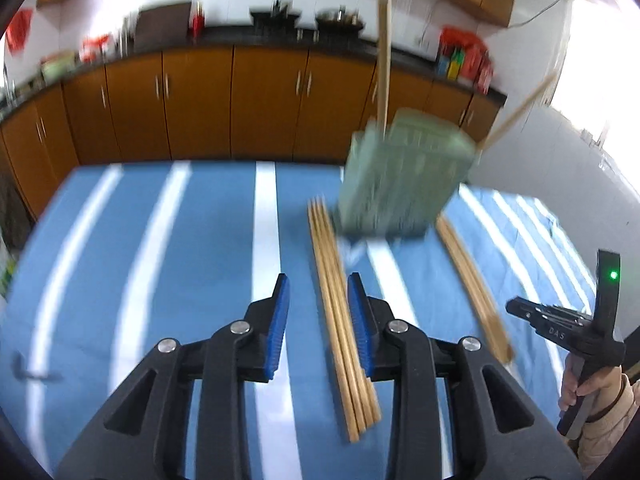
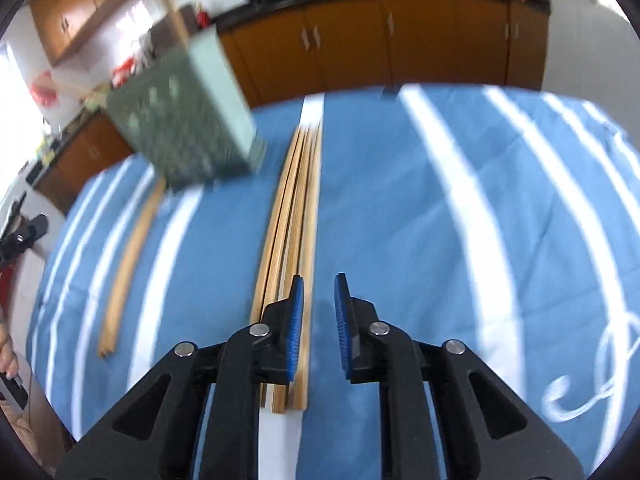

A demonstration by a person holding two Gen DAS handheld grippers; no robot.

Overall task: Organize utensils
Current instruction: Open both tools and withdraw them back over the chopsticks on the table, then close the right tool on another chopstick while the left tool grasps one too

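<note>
A green perforated utensil holder (image 1: 396,176) stands on the blue striped tablecloth with two chopsticks (image 1: 385,60) sticking out; it also shows in the right wrist view (image 2: 184,120). A bundle of several wooden chopsticks (image 1: 344,320) lies on the cloth between my left gripper's fingers. My left gripper (image 1: 318,304) is open above it. A second bundle (image 1: 472,284) lies to the right. In the right wrist view my right gripper (image 2: 319,300) is open and empty, its left finger over a chopstick bundle (image 2: 294,220). Another bundle (image 2: 128,272) lies to the left.
The table is covered by a blue cloth with white stripes (image 1: 160,260). Brown kitchen cabinets (image 1: 200,100) and a dark counter with cookware run behind it. The other hand-held gripper (image 1: 576,324) appears at the right edge of the left wrist view.
</note>
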